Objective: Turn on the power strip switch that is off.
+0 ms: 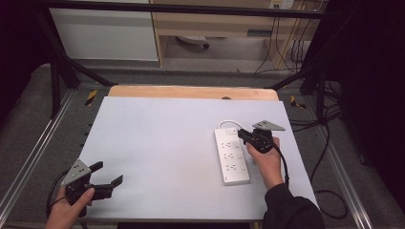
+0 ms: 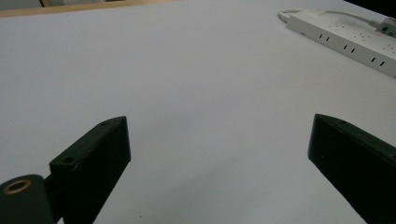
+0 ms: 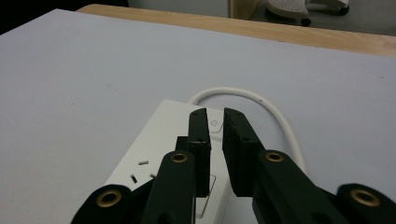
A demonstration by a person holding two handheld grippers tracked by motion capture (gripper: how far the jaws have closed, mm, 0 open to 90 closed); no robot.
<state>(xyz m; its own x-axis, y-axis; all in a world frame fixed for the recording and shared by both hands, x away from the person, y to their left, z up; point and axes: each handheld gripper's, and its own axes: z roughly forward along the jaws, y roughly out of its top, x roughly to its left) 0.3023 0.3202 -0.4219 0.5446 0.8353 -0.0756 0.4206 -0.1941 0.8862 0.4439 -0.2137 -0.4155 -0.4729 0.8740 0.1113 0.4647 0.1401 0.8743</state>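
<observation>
A white power strip lies on the right half of the white table, its white cord curling off its far end. My right gripper hovers over that far end, tips just above the strip's switch. Its jaws stand a narrow gap apart with nothing between them in the right gripper view. My left gripper rests near the table's front left corner, wide open and empty. The power strip shows far off in the left gripper view.
The white tabletop has a wooden strip along its far edge. Black frame bars flank the table. Black cables trail over the floor on the right. A hand and dark sleeve reach in at front right.
</observation>
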